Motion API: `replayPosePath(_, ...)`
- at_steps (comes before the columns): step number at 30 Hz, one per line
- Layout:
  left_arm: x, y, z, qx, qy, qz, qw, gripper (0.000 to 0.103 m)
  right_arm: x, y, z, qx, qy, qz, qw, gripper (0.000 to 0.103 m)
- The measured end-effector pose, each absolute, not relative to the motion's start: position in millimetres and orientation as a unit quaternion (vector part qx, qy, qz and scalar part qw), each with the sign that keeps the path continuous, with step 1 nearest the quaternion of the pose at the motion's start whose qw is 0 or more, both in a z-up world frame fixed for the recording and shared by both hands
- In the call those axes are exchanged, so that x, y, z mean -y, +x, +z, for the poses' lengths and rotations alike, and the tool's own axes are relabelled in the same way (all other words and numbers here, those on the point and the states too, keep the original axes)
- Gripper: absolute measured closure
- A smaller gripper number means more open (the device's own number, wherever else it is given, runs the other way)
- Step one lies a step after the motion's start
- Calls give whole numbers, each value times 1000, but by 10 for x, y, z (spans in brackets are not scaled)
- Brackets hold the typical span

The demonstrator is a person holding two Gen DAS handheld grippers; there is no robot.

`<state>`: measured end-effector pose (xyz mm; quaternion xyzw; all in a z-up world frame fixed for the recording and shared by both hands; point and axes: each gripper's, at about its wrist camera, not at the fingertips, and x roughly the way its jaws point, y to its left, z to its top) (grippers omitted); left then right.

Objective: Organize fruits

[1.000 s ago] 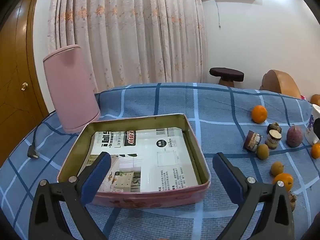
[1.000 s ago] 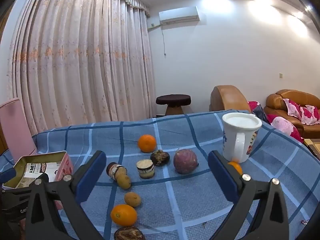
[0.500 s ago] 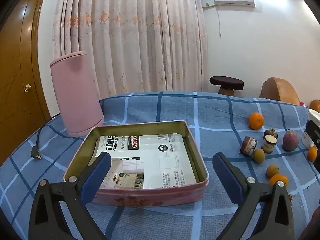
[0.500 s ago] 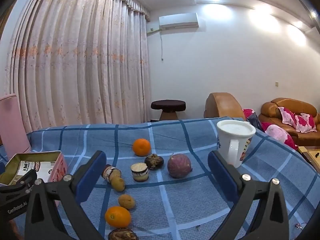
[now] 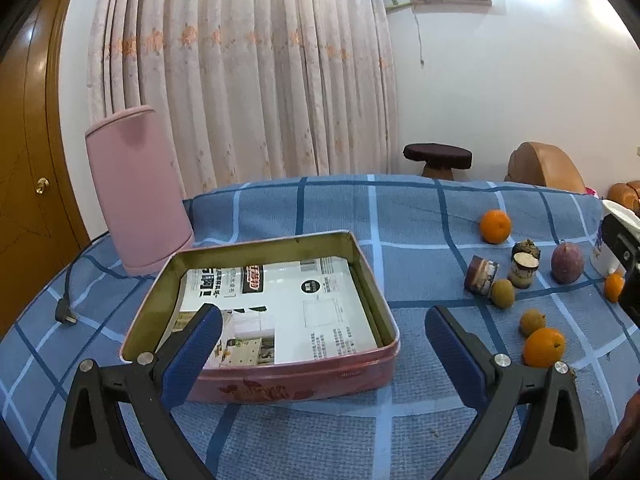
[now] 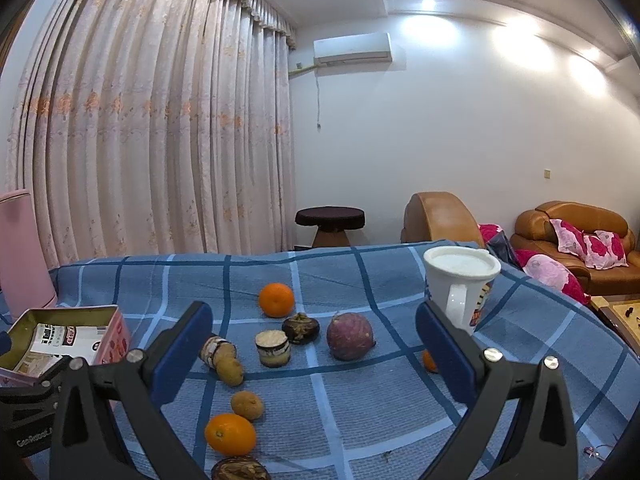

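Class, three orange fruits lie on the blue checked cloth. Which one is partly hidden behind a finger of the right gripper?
The small orange beside the white mug. The far orange and the near orange both lie in full view.

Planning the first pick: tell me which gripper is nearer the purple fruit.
Right. The right gripper faces the purple fruit, close ahead between its open fingers; the left gripper hovers at the tin, the fruit far right.

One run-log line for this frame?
left gripper: open, facing tin | right gripper: open, over fruits | tin: no fruit
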<state>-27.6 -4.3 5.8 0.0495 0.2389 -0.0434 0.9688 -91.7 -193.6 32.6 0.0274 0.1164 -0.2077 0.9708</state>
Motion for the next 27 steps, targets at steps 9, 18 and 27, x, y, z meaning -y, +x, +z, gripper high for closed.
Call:
replayPosePath(9,6,-243,47,-246,43,-29,968,1,1939,-925,327,-117,26,-208,971,0)
replayPosePath(18,-4,-206,9,-263,48,-36,963,1,1927,-923,323,-116,25,-208,971,0)
replayPosePath(27,28,-237,-7,-264,54,-47,962,1,1928,-906,321,-121,27,-208,970,0)
